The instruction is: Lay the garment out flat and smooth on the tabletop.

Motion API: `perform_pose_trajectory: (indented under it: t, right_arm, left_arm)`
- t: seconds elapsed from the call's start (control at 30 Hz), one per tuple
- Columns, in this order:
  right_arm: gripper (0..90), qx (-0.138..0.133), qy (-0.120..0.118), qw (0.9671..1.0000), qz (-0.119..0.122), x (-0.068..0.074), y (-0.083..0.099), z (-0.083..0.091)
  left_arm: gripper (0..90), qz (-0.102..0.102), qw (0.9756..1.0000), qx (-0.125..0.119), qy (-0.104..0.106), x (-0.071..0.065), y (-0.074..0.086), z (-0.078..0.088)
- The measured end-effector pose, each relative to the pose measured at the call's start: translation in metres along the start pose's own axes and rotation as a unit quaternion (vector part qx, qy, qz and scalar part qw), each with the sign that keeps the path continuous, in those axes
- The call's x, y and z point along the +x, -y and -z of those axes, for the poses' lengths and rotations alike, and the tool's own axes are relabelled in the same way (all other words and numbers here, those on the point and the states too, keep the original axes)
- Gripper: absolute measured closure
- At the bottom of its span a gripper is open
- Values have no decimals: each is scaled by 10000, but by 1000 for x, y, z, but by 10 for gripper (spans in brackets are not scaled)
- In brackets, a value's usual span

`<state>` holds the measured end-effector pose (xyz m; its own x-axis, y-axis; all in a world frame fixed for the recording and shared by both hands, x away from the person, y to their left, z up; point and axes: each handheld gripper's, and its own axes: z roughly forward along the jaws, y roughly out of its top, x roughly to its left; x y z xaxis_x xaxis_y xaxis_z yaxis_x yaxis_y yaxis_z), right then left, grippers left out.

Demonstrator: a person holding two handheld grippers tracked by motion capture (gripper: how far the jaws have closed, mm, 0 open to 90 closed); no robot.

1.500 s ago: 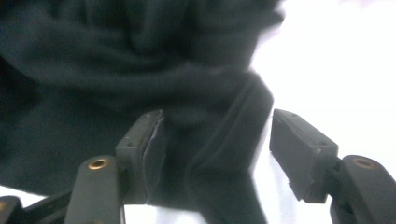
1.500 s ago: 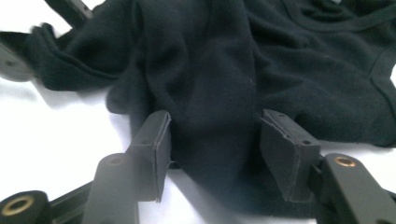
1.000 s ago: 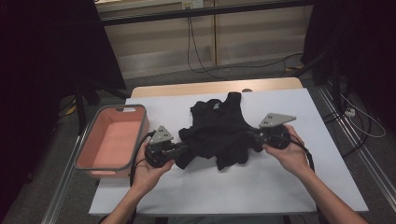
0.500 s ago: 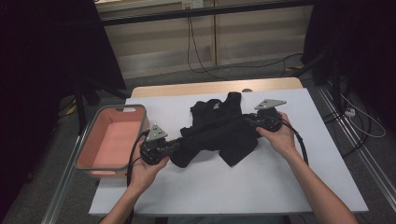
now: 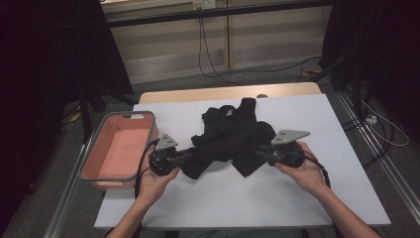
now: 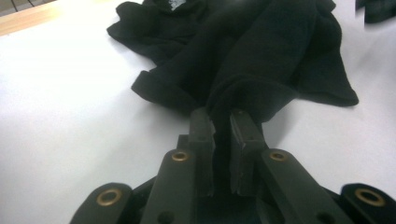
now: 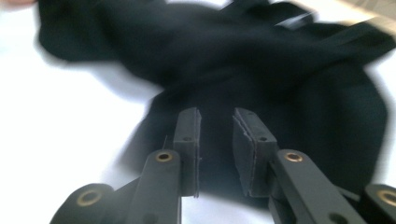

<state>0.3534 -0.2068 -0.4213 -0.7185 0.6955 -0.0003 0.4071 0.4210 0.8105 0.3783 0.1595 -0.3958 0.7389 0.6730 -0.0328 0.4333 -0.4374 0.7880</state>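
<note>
A crumpled black garment [image 5: 233, 139] lies in the middle of the white table [image 5: 297, 198]. My left gripper [image 5: 190, 157] is at its near left corner, shut on a fold of the cloth [image 6: 261, 56] that runs up between the pads [image 6: 201, 128]. My right gripper [image 5: 260, 151] points at the garment's near right edge. In the right gripper view its jaws [image 7: 217, 116] stand a little apart over the blurred black cloth [image 7: 261, 60]. They have just been closing, and no fold is pinched between the pads.
An empty pink bin [image 5: 116, 151] with a grey rim stands at the table's left edge, close to my left hand. Cables run over the floor beyond the table. Bare white table surface stretches along the front and right.
My right gripper went away from me over the garment, then came back down to its near right edge. The cloth's right side has shifted. My left gripper kept its hold and place.
</note>
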Motion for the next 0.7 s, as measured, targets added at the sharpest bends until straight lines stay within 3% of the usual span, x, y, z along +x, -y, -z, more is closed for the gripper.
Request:
perform_pose_trajectory:
  t: [0.1, 0.23, 0.37, 0.47, 0.5, 0.57, 0.6, 0.7]
  right_arm:
    - [734, 74, -245, 9997, 43, 17, 8, -11]
    - [662, 329, -450, 9984, 52, 29, 13, -26]
    - [592, 583, -487, 9970, 175, 36, 18, -37]
    - [581, 568, -508, 9968, 234, 39, 19, -38]
    - [609, 537, -446, 9973, 248, 40, 20, -39]
    - [798, 540, -450, 9970, 331, 42, 19, -37]
    - [859, 576, -344, 9969, 421, 42, 19, -36]
    - [889, 622, -387, 9965, 399, 37, 21, -28]
  left_arm:
    - [810, -58, 10000, -4, 61, -1, 1, 0]
    - [809, -74, 9999, -13, 137, -3, 2, 0]
    - [807, -122, 9998, 1, 167, -5, 3, 0]
    - [806, -137, 9997, 20, 205, -7, 4, 0]
    - [806, -158, 9996, 7, 222, -8, 4, -1]
    - [806, -164, 9996, -2, 234, -9, 4, 0]
    - [806, -177, 9996, -4, 234, -10, 4, 0]
    - [806, -210, 9995, -17, 232, -10, 3, 4]
